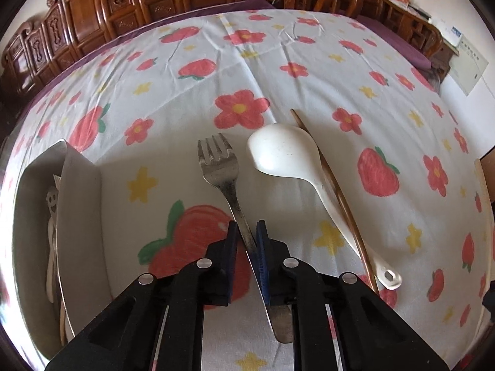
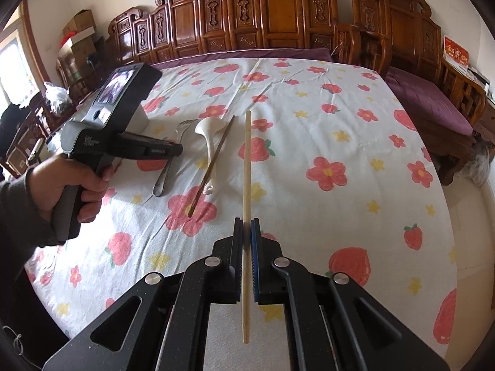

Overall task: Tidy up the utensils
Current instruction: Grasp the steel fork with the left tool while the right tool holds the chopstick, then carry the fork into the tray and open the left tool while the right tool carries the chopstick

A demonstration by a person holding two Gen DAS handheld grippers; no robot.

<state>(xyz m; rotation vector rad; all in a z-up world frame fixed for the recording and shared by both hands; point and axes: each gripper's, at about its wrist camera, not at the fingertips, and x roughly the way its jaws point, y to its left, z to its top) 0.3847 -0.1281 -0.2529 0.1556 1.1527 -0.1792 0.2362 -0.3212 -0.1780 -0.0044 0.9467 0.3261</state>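
My left gripper (image 1: pixel 247 232) is shut on the handle of a metal fork (image 1: pixel 219 167), tines pointing away, low over the flowered cloth. To its right lie a white ladle-shaped spoon (image 1: pixel 287 157) and a dark brown chopstick (image 1: pixel 334 198). My right gripper (image 2: pixel 246 225) is shut on a pale wooden chopstick (image 2: pixel 247 160), held above the cloth. In the right wrist view the left gripper (image 2: pixel 178 150) sits over the fork (image 2: pixel 162 179), beside the spoon (image 2: pixel 208 133) and the dark chopstick (image 2: pixel 213 160).
A grey utensil holder (image 1: pixel 77 204) stands at the left, with pale utensils (image 1: pixel 52 216) inside. The cloth (image 2: pixel 309 154) covers a wide bed-like surface. Carved wooden furniture (image 2: pixel 278 15) runs along the back; a purple cushioned bench (image 2: pixel 433 105) is at the right.
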